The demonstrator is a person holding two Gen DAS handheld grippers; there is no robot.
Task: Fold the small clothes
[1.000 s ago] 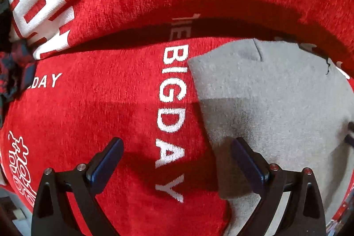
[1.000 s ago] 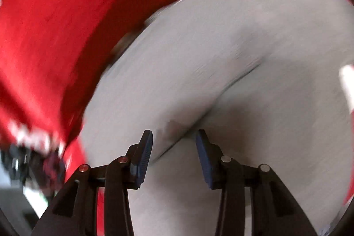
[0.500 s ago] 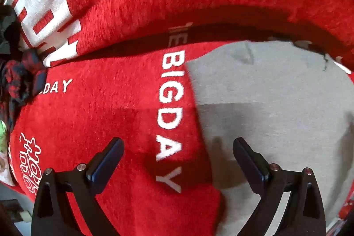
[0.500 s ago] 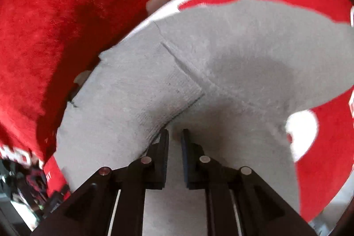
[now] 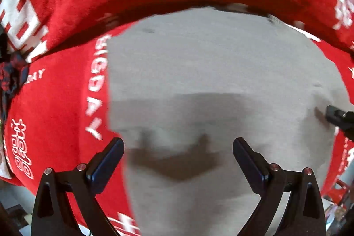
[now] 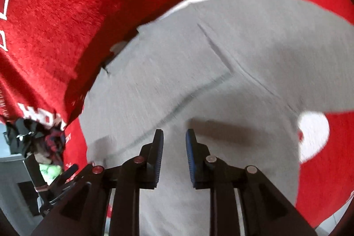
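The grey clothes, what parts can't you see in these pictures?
- Grey garment: near end cut off by the left wrist view's bottom edge, behind the left claw.
- Its underside: hidden against the red blanket.
- Its seams: blurred in the right wrist view.
- Dark pile: too small to identify.

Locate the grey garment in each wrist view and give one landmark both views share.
Left wrist: the grey garment fills centre and right, lying flat on the red blanket.
Right wrist: it spreads from the centre to the bottom edge, a seam crossing it.
Shared landmark: the dark plaid bundle, at the left edge in both.
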